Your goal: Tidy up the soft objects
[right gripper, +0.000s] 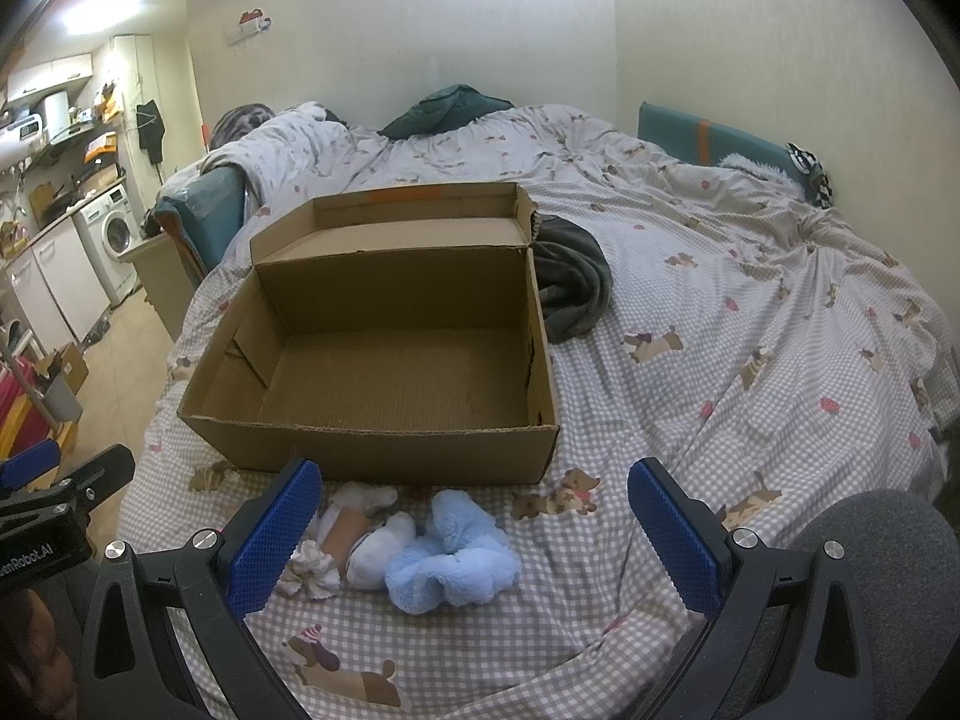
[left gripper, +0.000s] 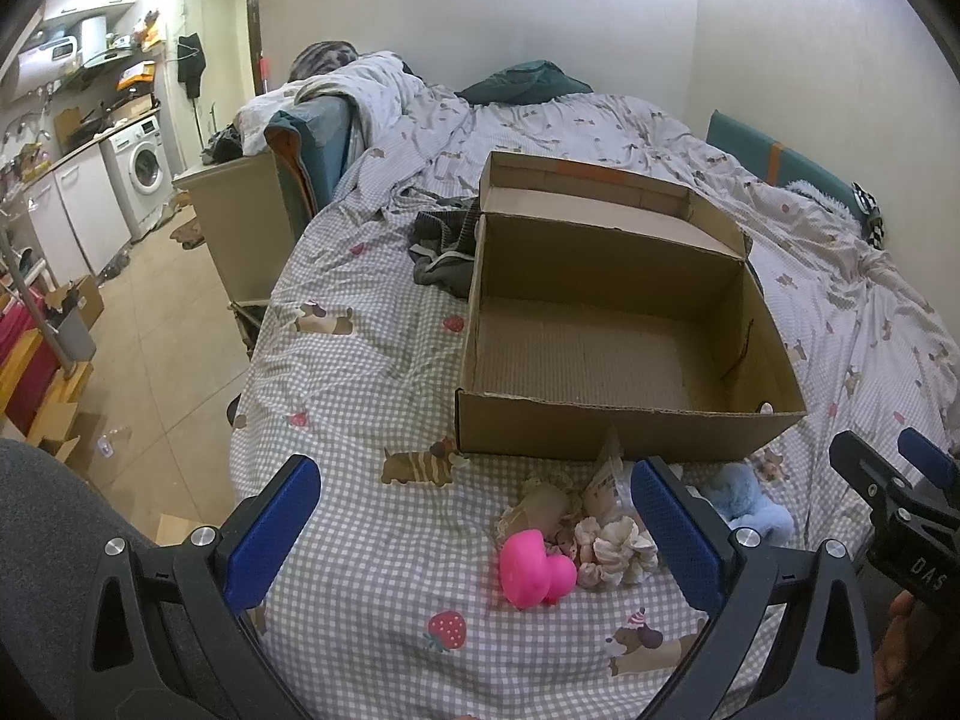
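Note:
An empty cardboard box [left gripper: 606, 414] [right gripper: 384, 444] with its lid folded back sits on the checked bedspread. Just in front of it lies a small heap of soft things: a pink rubber toy [left gripper: 534, 567], a cream scrunchie [left gripper: 618, 549] [right gripper: 312, 576], a beige frilly piece [left gripper: 540, 507] [right gripper: 345, 534], a white plush [right gripper: 381, 552] and a fluffy blue plush [left gripper: 747, 495] [right gripper: 450, 558]. My left gripper [left gripper: 474, 531] is open, hovering low before the pink toy. My right gripper [right gripper: 474, 531] is open too, with the blue plush between its fingers' line. Neither holds anything.
A dark grey garment [left gripper: 444, 252] [right gripper: 570, 276] lies beside the box. Rumpled duvet and a dark green cushion [right gripper: 444, 108] fill the far bed. The bed's left edge drops to a tiled floor [left gripper: 156, 360] with cabinets and a washing machine [left gripper: 141, 165].

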A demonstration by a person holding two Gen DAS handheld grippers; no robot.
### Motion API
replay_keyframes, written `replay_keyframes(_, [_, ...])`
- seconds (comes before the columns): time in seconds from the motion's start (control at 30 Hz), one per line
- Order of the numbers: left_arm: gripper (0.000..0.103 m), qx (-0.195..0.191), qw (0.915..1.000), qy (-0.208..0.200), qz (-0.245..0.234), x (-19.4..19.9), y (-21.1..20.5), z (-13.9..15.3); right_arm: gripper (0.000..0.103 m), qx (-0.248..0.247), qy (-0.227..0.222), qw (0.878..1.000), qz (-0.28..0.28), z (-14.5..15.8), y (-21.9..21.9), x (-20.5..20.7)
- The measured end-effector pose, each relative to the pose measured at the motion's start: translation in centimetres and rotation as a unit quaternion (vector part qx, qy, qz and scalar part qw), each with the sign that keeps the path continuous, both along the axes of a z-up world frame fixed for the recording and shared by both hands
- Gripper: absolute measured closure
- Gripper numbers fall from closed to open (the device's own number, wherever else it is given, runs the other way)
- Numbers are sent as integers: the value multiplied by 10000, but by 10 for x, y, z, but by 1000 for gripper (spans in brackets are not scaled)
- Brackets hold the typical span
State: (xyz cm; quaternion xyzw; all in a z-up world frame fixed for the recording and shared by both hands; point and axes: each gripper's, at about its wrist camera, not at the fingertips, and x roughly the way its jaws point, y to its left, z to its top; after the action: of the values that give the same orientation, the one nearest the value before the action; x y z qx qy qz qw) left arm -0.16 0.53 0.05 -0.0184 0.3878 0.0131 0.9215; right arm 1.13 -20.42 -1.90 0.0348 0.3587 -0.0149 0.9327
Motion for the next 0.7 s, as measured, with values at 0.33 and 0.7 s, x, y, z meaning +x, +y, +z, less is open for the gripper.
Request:
replay_keyframes(0.33, [0,-1,10000,5,-3,0,0,-2,0,-1,22,10000,5,-1,-2,-1])
replay_keyframes(0.7, [0,-8,9999,84,-76,0,-5,-10,0,-17,64,10000,28,-6,1,0])
